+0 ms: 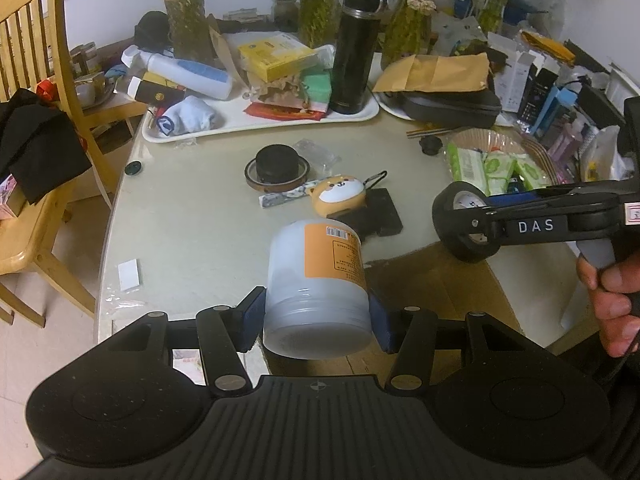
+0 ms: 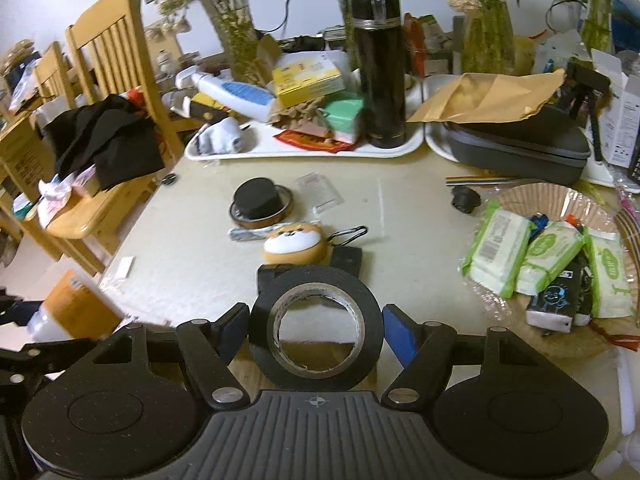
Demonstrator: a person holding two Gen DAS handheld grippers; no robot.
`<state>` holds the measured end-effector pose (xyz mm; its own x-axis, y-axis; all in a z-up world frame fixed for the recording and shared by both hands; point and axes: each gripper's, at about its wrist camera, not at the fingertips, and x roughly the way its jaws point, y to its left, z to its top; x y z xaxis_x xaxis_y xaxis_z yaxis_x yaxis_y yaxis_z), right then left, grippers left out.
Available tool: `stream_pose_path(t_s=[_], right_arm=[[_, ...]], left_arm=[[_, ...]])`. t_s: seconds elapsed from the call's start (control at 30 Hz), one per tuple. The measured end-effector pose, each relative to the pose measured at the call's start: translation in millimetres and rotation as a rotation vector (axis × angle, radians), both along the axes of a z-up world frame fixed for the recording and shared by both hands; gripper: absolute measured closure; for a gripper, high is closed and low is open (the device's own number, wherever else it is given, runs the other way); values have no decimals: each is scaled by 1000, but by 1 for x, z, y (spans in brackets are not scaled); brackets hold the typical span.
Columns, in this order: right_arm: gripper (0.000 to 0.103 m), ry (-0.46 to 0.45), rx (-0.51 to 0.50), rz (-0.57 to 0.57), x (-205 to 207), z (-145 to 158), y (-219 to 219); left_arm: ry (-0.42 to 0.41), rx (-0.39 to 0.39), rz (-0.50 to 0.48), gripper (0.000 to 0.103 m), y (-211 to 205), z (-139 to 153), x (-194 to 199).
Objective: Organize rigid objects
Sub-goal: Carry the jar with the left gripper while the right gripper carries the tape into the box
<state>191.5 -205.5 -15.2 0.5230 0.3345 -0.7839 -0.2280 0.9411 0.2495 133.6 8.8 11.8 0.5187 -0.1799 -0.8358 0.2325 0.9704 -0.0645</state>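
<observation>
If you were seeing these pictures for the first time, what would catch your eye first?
Each claw is shut on something: the left claw grips a white jar with an orange label, the right claw a black tape roll, both lifted above the near table edge. Behind them, a tall black flask stands on a cluttered white tray, and a dog-faced pouch lies mid-table.

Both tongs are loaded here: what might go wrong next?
1. The left tongs grip the white jar only near its lid end, so it might tip or slip.
2. The right tongs pinch the black tape roll by its curved rim; it may pop out.
3. The dog-face pouch and other clutter on the table crowd any set-down spot.
</observation>
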Motion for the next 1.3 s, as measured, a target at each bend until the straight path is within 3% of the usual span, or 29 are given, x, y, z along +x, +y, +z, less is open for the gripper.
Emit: stream_pose_path(t_s=[0.7,1.23,1.3], right_arm=[[29,135,-57,151,-4,-28,29],[28,171,-72,182,-2,-36,35],[23,157,-80,196,-3,-35,37]], left_arm=[[144,20,4,50,-3,-48,9],[140,-9,21,50,3,-50,11],[128,-20,25,49,4,-46,11]])
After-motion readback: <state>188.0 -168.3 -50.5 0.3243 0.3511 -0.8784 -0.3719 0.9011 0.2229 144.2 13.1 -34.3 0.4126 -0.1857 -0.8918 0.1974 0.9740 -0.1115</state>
